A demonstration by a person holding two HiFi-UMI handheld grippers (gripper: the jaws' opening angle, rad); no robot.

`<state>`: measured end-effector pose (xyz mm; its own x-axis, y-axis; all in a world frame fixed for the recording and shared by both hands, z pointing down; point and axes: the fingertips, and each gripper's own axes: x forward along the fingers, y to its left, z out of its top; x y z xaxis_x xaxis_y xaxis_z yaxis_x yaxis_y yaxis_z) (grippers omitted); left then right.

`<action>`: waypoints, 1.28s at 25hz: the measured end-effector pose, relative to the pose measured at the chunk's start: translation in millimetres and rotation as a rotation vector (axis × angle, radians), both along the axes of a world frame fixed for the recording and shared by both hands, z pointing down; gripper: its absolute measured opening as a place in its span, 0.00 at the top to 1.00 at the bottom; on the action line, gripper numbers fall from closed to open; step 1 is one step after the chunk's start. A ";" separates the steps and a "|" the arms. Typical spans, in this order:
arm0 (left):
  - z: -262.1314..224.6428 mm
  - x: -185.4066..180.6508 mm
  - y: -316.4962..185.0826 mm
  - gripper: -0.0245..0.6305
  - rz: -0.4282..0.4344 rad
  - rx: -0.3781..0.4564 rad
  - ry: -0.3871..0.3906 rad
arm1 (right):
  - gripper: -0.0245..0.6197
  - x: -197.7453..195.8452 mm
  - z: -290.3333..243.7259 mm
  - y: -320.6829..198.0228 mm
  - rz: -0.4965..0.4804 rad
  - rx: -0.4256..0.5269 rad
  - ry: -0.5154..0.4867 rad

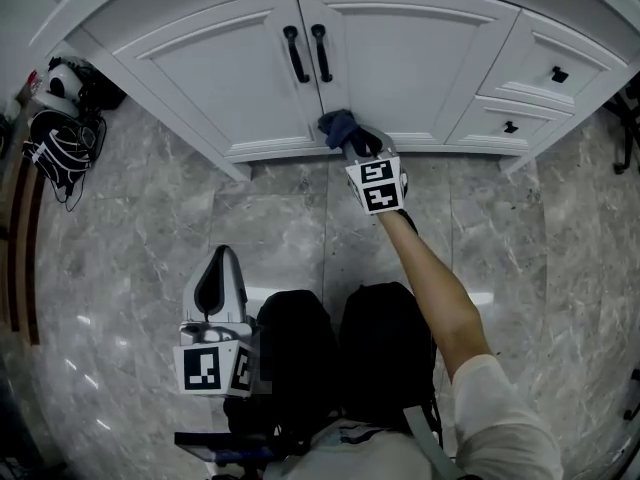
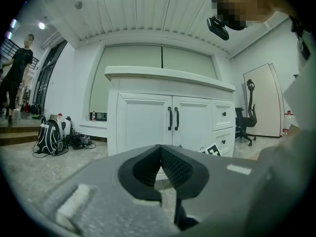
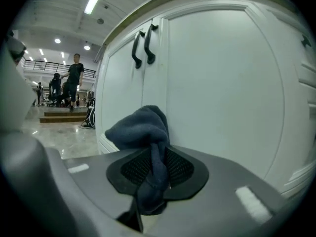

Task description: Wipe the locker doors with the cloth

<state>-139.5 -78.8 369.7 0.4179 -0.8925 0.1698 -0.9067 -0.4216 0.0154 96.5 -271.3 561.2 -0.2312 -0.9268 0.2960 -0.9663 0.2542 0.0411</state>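
Note:
The white locker has two doors, the left door and the right door, with black handles at their meeting edges. My right gripper is shut on a dark blue cloth, held at the bottom left corner of the right door. In the right gripper view the cloth bunches out between the pads, close to the door. My left gripper hangs low beside the person's knee, well back from the locker, jaws together with nothing in them. It faces the doors.
Drawers with small black knobs sit right of the doors. A backpack and cables lie on the marble floor at the left. An office chair stands at the far right. People stand in the background.

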 end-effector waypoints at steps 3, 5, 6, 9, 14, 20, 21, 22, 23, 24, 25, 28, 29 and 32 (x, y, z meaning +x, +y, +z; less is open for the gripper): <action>-0.4 -3.6 0.0 0.96 -0.008 -0.001 -0.008 | 0.83 12.9 5.2 -5.1 0.043 -0.003 -0.009; -1.0 -4.7 0.0 0.96 -0.011 0.001 -0.011 | 0.83 30.6 9.2 -3.0 0.088 -0.011 -0.006; -1.1 -4.7 0.3 0.96 -0.011 0.002 -0.012 | 0.83 41.0 11.3 -0.5 0.106 -0.017 -0.005; -0.4 -2.6 1.7 0.96 -0.007 0.003 -0.015 | 0.83 74.5 17.2 9.9 0.152 -0.029 0.027; 0.9 7.6 3.1 0.96 0.009 0.000 -0.015 | 0.83 138.0 21.3 27.5 0.253 -0.044 0.070; -1.5 21.9 3.5 0.96 0.030 0.005 -0.019 | 0.83 191.5 21.1 46.6 0.312 -0.093 0.068; -2.3 24.1 4.1 0.96 0.034 0.006 -0.020 | 0.83 193.4 20.2 48.8 0.306 -0.096 0.086; -3.3 26.2 4.9 0.96 0.037 0.007 -0.020 | 0.83 196.1 19.7 50.8 0.306 -0.096 0.101; -4.3 28.1 5.6 0.96 0.039 0.009 -0.019 | 0.83 200.3 19.5 52.8 0.312 -0.093 0.111; -5.1 30.0 5.8 0.96 0.042 0.012 -0.018 | 0.83 205.7 19.1 55.0 0.324 -0.092 0.115; -5.6 31.7 5.9 0.96 0.044 0.015 -0.017 | 0.83 211.3 18.1 57.6 0.336 -0.090 0.114; -5.4 34.3 8.3 0.96 0.048 0.010 -0.024 | 0.83 211.9 3.3 69.8 0.310 -0.057 0.099; -5.3 35.3 9.1 0.96 0.049 0.007 -0.027 | 0.83 206.9 -8.1 76.5 0.284 -0.034 0.092; -7.1 45.9 7.3 0.96 0.064 0.013 -0.021 | 0.83 200.5 -66.1 97.4 0.218 0.056 0.087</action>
<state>-93.6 -71.5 362.5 0.4709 -0.8660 0.1679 -0.8777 -0.4791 -0.0091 297.0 -173.9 495.1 0.0002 -0.9676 0.2525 -0.9903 0.0350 0.1347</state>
